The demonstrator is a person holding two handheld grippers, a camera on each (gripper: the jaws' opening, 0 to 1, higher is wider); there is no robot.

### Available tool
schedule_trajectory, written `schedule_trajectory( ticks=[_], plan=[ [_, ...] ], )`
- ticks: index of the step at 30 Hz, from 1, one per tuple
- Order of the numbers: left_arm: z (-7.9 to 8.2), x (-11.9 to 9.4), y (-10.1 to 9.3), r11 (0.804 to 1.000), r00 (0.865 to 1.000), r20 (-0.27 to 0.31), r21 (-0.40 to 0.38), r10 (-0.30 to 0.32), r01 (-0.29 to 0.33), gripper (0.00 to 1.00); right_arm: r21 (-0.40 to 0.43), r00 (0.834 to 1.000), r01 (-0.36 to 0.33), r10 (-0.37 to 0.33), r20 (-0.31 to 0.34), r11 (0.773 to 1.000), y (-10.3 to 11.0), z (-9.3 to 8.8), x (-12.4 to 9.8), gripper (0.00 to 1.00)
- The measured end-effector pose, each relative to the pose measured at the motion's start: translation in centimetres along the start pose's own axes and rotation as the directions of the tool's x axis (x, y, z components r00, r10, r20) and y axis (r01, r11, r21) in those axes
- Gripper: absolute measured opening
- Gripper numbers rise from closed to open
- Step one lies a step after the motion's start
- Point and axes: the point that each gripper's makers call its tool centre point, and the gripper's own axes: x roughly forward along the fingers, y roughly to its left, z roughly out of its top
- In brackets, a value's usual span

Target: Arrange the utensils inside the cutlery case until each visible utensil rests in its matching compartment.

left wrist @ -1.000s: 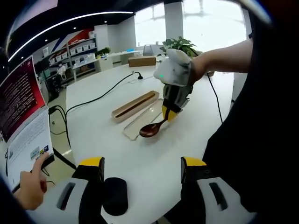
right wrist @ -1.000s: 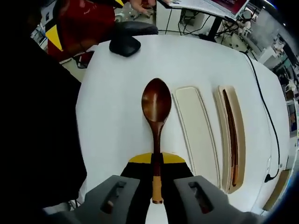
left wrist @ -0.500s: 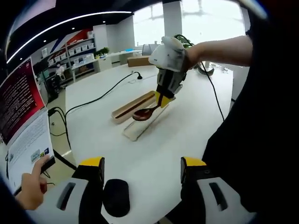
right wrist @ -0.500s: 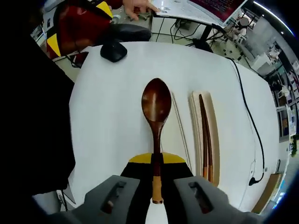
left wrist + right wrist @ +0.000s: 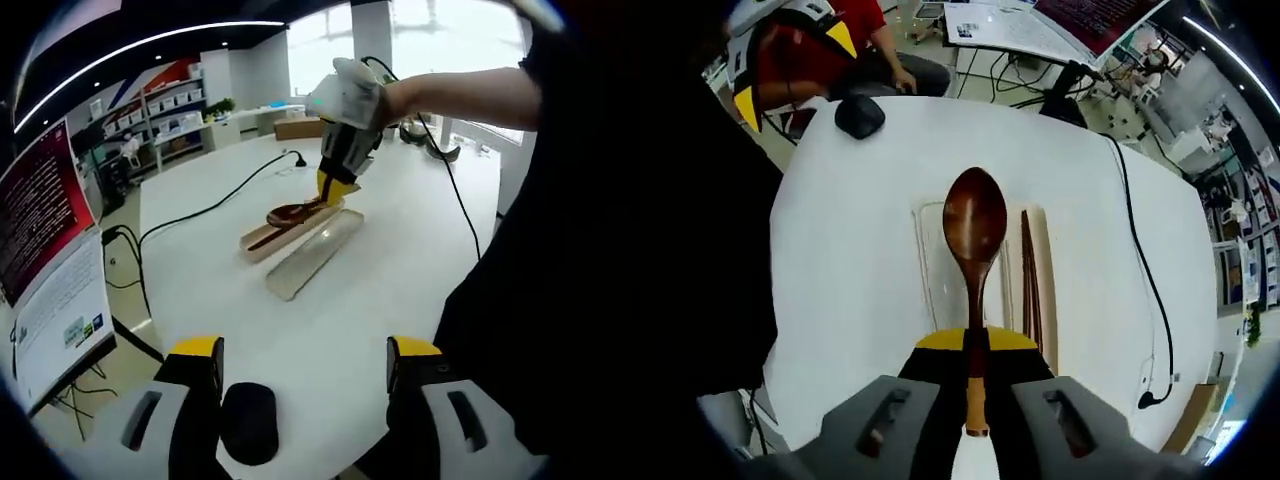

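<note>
Carrying a dark brown wooden spoon [image 5: 974, 240] by its orange-tipped handle, the right gripper [image 5: 974, 390] has its jaws clamped on the handle, the bowl pointing straight ahead in the right gripper view. The landmark is the beige, long, shallow cutlery case base [image 5: 1042, 290], which lies on the round white table [image 5: 850, 260]. A pair of dark wooden chopsticks [image 5: 1029, 285] rests inside that base, in its narrow slot. Just beside the base, touching or nearly so, lies the case's clear, pale lid [image 5: 930, 270], flat on the table. In the right gripper view the spoon's bowl hangs over the seam between lid and base; in the left gripper view the spoon [image 5: 290, 213] appears just above the base [image 5: 285, 232], with the right gripper [image 5: 335, 188] slanting down onto it from the far side.

Judging by this, the step in hand is placing the spoon into the base next to the chopsticks. The next move likely calls for lining the spoon up lengthwise with the free compartment, lowering it until it seats, then letting go.

The left gripper [image 5: 304, 365] has its yellow-tipped jaws set wide apart, holding nothing, well away from the base, near a black computer mouse [image 5: 246, 420] at the table's near edge.
</note>
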Motion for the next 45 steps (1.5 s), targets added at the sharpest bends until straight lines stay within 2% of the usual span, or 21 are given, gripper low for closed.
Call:
schedule_trajectory(
  ticks=[8,21,31,37,45],
  plan=[
    [-0.2,0.2,0.1,1.0,1.0,-0.008,-0.008,0.0,0.0,0.68,-0.018,1.0,0.025,-0.026,-0.008,1.0,-2.2,-0.2,-0.3,0.01],
    [-0.4,0.8,0.1,1.0,1.0,-0.023,-0.025,-0.007,0.007,0.67,-0.025,1.0,0.027,-0.027,-0.014,0.999,-3.7,-0.5,0.8,0.01],
    [-0.9,1.6,0.3,0.998,1.0,-0.026,-0.057,-0.01,0.009,0.68,-0.036,0.999,0.008,-0.01,-0.047,0.999,-4.5,-1.1,3.1,0.01],
    [-0.9,2.0,1.0,0.997,1.0,-0.013,-0.078,-0.005,0.004,0.68,-0.035,0.998,-0.012,0.01,-0.057,0.999,-4.7,-1.1,4.4,0.01],
    [0.1,2.9,2.0,0.996,1.0,0.012,-0.093,0.002,-0.001,0.67,-0.02,0.998,-0.036,0.034,-0.057,0.999,-4.9,-0.9,6.0,0.01]
  ],
)
